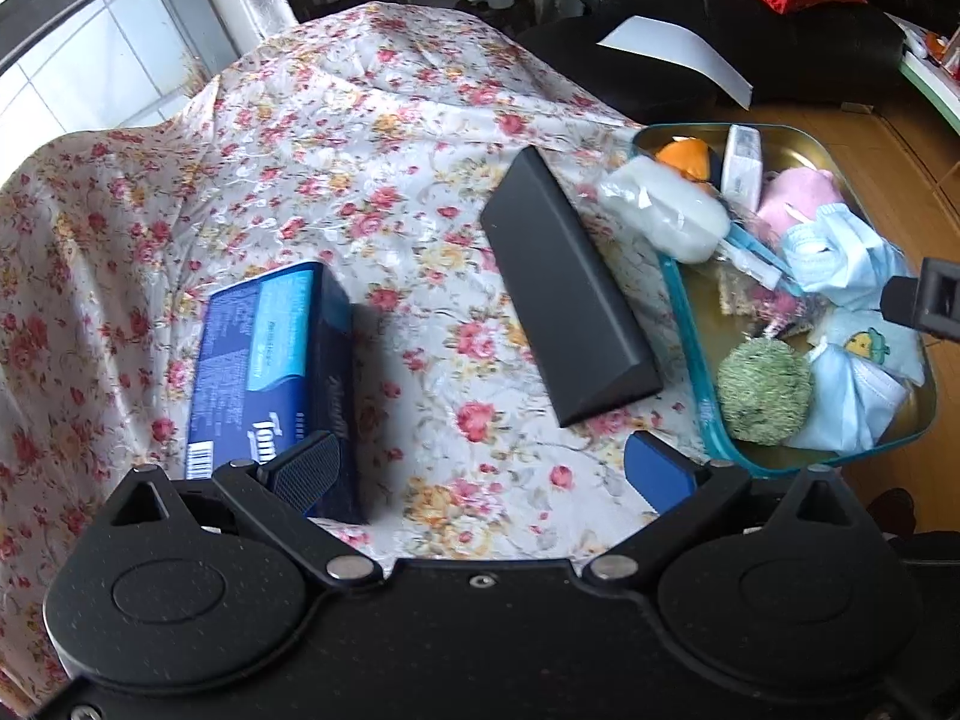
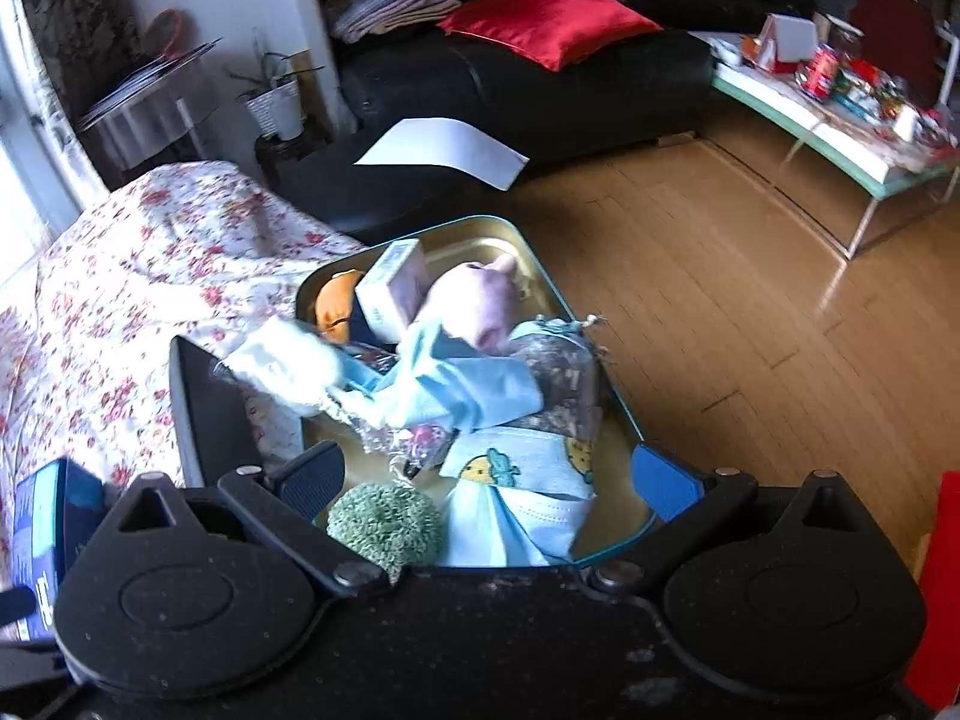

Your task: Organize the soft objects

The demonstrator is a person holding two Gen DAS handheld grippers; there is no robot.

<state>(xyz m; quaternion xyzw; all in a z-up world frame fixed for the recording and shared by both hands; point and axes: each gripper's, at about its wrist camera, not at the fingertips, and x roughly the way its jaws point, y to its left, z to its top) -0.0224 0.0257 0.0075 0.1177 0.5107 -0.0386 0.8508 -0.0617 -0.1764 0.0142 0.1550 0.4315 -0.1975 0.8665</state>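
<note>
Tin tray (image 2: 606, 396): heaped with soft items, green pompom (image 2: 384, 531) nearest the right gripper (image 2: 489, 483), whose jaws are spread wide and empty. Left gripper (image 1: 480, 471) likewise spread, nothing held, above the floral cloth (image 1: 300, 180). The pompom is best taken across its middle, with the loose face masks (image 2: 510, 516) left clear.

Domestic living room: far black sofa (image 2: 522, 90) with red cushion (image 2: 549, 18), wood floor (image 2: 720, 300), potted plant (image 2: 276, 99).

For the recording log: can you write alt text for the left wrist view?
The open left gripper hovers, empty, over a floral tablecloth with a blue tissue box and a dark wedge-shaped case. At right, a tin tray holds soft items, including a green pompom.
</note>
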